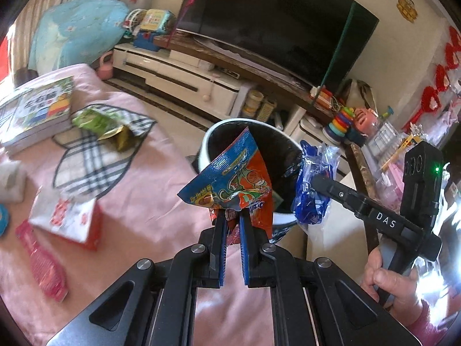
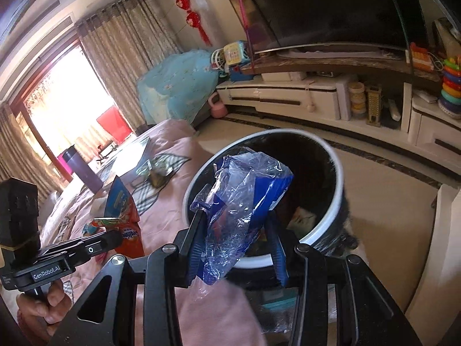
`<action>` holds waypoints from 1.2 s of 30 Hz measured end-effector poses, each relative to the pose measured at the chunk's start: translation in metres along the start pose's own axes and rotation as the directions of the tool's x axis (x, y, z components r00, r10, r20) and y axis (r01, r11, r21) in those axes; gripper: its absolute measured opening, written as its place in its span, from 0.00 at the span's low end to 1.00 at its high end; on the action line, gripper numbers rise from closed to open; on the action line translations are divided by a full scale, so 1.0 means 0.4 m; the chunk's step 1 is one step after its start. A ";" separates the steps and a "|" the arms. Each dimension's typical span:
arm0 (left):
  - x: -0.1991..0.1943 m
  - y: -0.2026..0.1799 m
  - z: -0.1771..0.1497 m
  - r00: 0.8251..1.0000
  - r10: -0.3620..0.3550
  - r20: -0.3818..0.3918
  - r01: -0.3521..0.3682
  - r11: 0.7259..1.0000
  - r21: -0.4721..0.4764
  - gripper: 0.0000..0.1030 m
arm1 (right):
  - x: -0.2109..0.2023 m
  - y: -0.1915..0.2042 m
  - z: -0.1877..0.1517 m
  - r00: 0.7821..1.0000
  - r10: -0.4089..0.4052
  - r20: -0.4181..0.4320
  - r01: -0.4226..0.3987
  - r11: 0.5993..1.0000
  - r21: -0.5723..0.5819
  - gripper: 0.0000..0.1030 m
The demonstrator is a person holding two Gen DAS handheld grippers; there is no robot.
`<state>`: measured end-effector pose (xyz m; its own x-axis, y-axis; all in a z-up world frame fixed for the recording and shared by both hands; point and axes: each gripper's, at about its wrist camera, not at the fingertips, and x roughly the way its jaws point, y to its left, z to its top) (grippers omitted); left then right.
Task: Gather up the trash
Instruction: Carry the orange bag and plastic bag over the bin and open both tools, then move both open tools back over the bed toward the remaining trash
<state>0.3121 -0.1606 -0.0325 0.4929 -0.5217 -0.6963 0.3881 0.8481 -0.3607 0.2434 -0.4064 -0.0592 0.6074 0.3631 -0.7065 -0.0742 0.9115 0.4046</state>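
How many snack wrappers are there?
3: an orange-blue wrapper in the left tongs, a blue plastic wrapper in the right tongs, a green one on the pink cover. Others may be hidden.

Inspector A: Daylight enters through the window (image 2: 60,109) far left of the right tool; that area is blown out, with haze over the curtains (image 2: 121,46).

Inspector B: Noted. Left view evenly bright, the television (image 1: 276,28) dark with slight sheen. Both views show strong fisheye bending, black corners, and soft blur toward the rims

Sunlit curtained window (image 2: 72,98), television (image 1: 276,26), white cabinet (image 2: 288,98).
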 end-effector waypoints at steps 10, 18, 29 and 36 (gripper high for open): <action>0.110 -0.063 0.081 0.999 -0.004 -0.035 0.005 0.999 0.043 0.06 | 0.017 -0.047 0.061 1.000 -0.022 -0.007 0.021 1.000 -0.022 0.41; 0.186 -0.087 0.128 0.997 0.012 -0.076 -0.008 0.998 0.055 0.07 | 0.042 -0.056 0.084 0.999 -0.030 -0.021 0.029 0.999 -0.034 0.41; 0.247 -0.087 0.144 0.993 0.010 -0.118 -0.007 1.000 0.022 0.22 | 0.075 -0.078 0.102 0.997 -0.048 -0.055 0.046 0.998 -0.041 0.46; 0.223 -0.067 0.135 0.996 0.010 -0.093 -0.011 1.000 -0.005 0.45 | 0.074 -0.097 0.107 0.998 -0.037 -0.056 0.037 0.999 -0.004 0.63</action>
<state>0.3877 -0.2347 -0.0515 0.4225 -0.5021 -0.7546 0.3785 0.8542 -0.3564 0.2980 -0.4392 -0.0710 0.5647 0.3390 -0.7525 -0.0543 0.9250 0.3760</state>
